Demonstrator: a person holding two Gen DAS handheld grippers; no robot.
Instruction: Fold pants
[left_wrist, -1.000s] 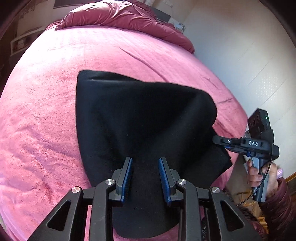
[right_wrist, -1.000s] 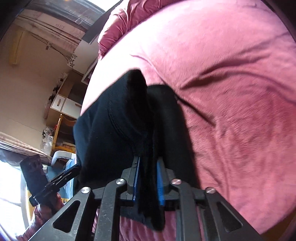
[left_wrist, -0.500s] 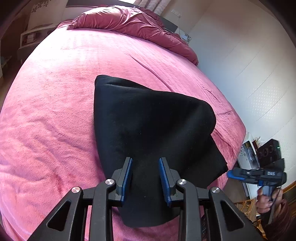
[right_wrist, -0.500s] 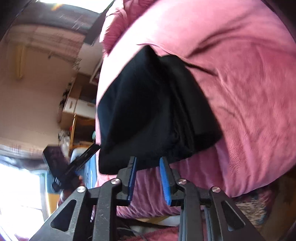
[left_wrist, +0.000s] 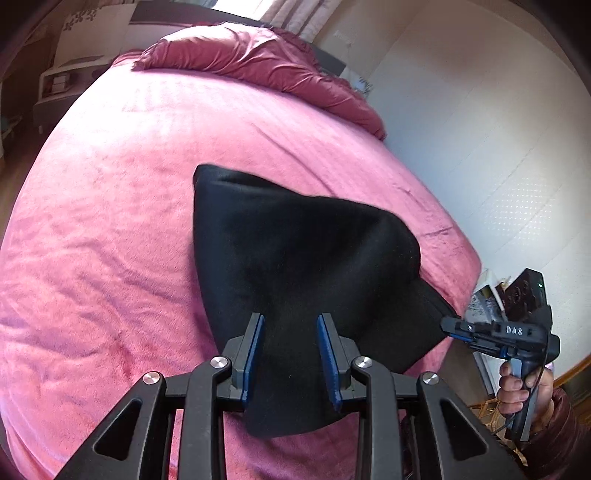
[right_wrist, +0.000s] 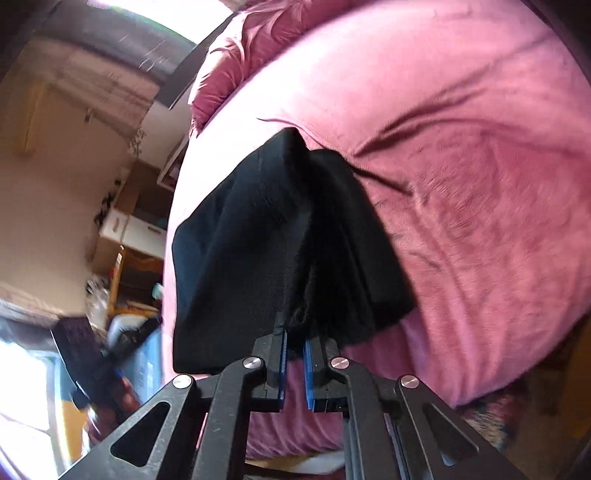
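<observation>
The black pants (left_wrist: 295, 266) lie folded just ahead of both tools; left gripper (left_wrist: 291, 360) pinches the near edge, right gripper (right_wrist: 294, 350) has just closed on the right corner.

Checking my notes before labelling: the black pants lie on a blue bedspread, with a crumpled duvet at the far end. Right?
Not quite: the bedspread is pink, not blue, as the left wrist view shows. The black pants do lie on it, with the crumpled duvet at the far end.

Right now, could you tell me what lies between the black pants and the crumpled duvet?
Only bare pink blanket separates black pants from duvet, left wrist view.
</observation>
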